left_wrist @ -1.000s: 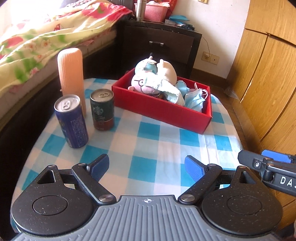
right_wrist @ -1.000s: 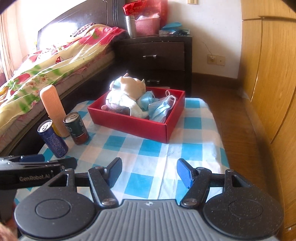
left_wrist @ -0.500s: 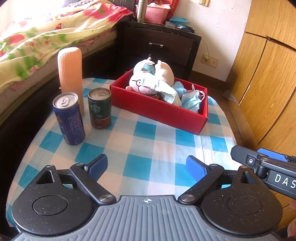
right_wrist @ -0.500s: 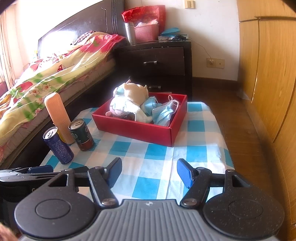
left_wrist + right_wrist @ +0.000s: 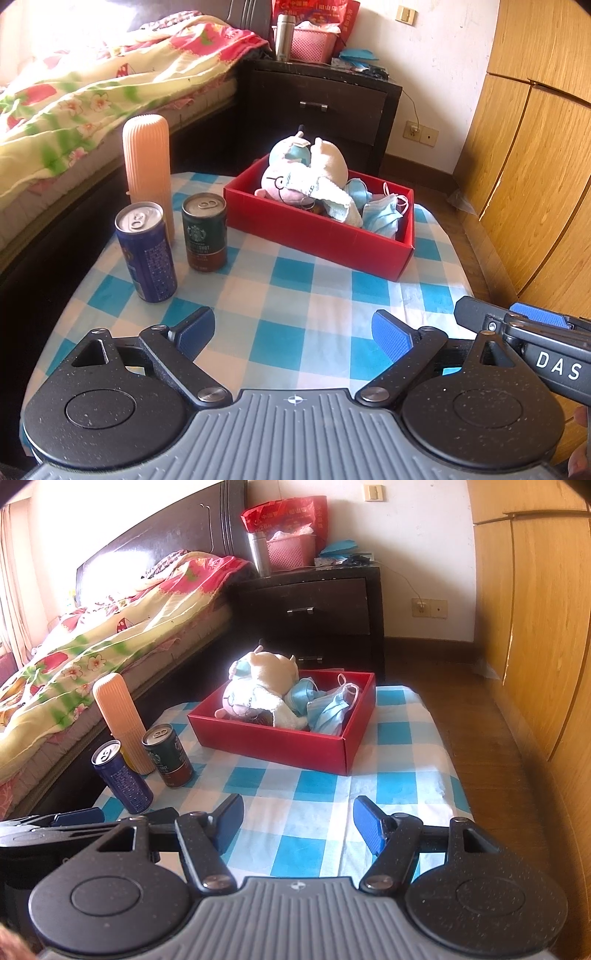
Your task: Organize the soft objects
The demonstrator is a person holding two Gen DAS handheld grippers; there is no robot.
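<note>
Ahead of the left gripper [image 5: 293, 330], beyond its spread blue fingertips, a red box [image 5: 317, 236] is seen on the blue-and-white checked tablecloth [image 5: 295, 295]. Inside the box, a plush toy [image 5: 295, 179] is piled at the end toward the left, and blue face masks [image 5: 382, 218] are bunched at the right end. Both jaws of this gripper are held wide apart and nothing is gripped. To its front left, a blue can [image 5: 146, 251] and a dark green can [image 5: 204, 232] are stood side by side, with a ribbed peach cylinder [image 5: 147, 170] just behind them. The right gripper [image 5: 299, 821] is likewise held wide open and empty, low over the near edge of the cloth, the red box [image 5: 273, 744] lying straight ahead and the cans to its left.
</note>
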